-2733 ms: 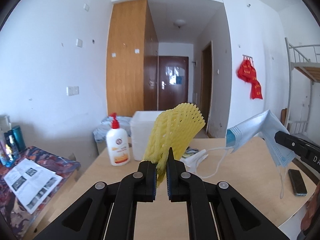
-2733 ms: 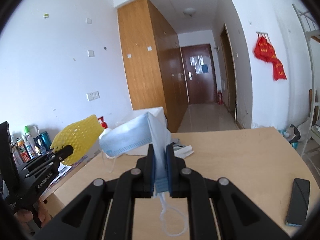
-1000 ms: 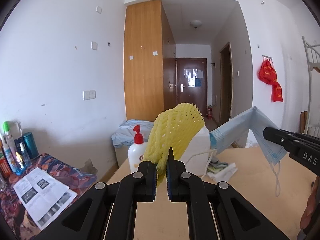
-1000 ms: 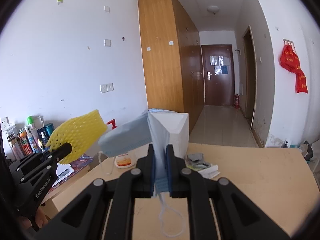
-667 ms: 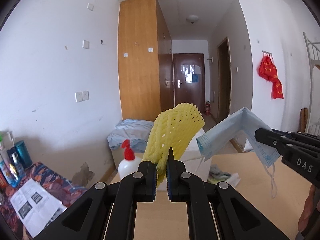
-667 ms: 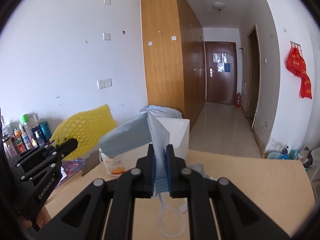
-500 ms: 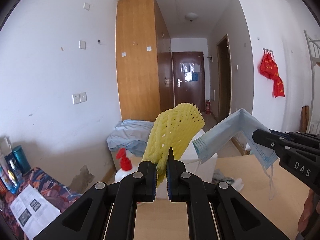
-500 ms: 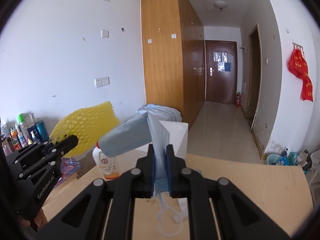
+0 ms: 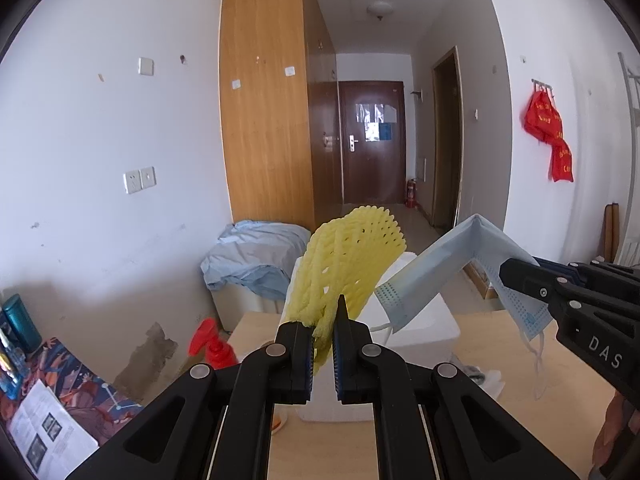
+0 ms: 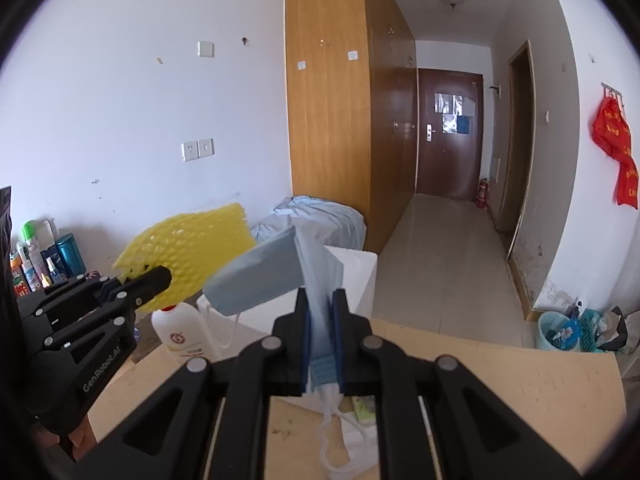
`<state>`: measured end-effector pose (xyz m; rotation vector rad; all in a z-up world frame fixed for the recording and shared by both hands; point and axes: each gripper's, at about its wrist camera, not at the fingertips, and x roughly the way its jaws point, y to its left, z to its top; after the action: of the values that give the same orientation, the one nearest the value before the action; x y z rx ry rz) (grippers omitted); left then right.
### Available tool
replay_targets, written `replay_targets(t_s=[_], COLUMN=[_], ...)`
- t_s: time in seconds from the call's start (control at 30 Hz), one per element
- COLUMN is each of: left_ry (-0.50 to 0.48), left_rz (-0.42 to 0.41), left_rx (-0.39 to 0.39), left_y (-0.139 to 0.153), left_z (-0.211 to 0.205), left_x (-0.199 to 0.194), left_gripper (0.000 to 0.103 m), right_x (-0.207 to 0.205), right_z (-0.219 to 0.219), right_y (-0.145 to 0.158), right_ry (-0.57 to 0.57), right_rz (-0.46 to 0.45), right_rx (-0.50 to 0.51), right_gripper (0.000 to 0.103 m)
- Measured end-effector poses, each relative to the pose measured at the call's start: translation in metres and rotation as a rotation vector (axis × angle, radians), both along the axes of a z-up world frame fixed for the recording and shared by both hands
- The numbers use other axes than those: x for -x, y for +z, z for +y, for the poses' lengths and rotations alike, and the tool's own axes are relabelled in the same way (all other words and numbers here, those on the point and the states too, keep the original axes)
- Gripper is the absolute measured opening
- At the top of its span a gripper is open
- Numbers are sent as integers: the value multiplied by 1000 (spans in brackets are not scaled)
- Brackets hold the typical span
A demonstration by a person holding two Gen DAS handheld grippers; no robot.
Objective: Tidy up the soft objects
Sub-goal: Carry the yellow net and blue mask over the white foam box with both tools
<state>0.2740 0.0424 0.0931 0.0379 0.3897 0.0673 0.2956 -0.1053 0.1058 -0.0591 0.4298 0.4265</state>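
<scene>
left gripper [image 9: 323, 334] clamped on yellow net [image 9: 347, 264], right gripper [image 10: 320, 330] pinching mask [image 10: 276, 276] — both held up just over white box [image 9: 416, 332]. could snag mask loops [image 10: 332, 432] on rim, or drop outside — too light to fall straight.

We see a lived-in dorm-style room: a tall wooden wardrobe [image 9: 266, 112], a brown entry door [image 9: 372, 140] down the hallway, bedding [image 9: 252, 256] heaped beyond the desk's [image 10: 520, 392] far edge.
</scene>
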Motion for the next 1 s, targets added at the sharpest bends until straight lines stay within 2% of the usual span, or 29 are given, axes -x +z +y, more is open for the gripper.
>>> replay_targets(t_s=[0.5,1.0], left_ry=[-16,0], left_rz=[66,147], left_rx=[31,22], left_y=[-17,-39], left_z=[-6,0], left_x=[-75,-116], left_gripper=[8,9], right_x=[-48,-66], right_z=[6,1], right_y=[-5,-14], right_ry=[-11,-30], right_rz=[16,40], right_rx=[-6,-12], right_gripper=[13,13])
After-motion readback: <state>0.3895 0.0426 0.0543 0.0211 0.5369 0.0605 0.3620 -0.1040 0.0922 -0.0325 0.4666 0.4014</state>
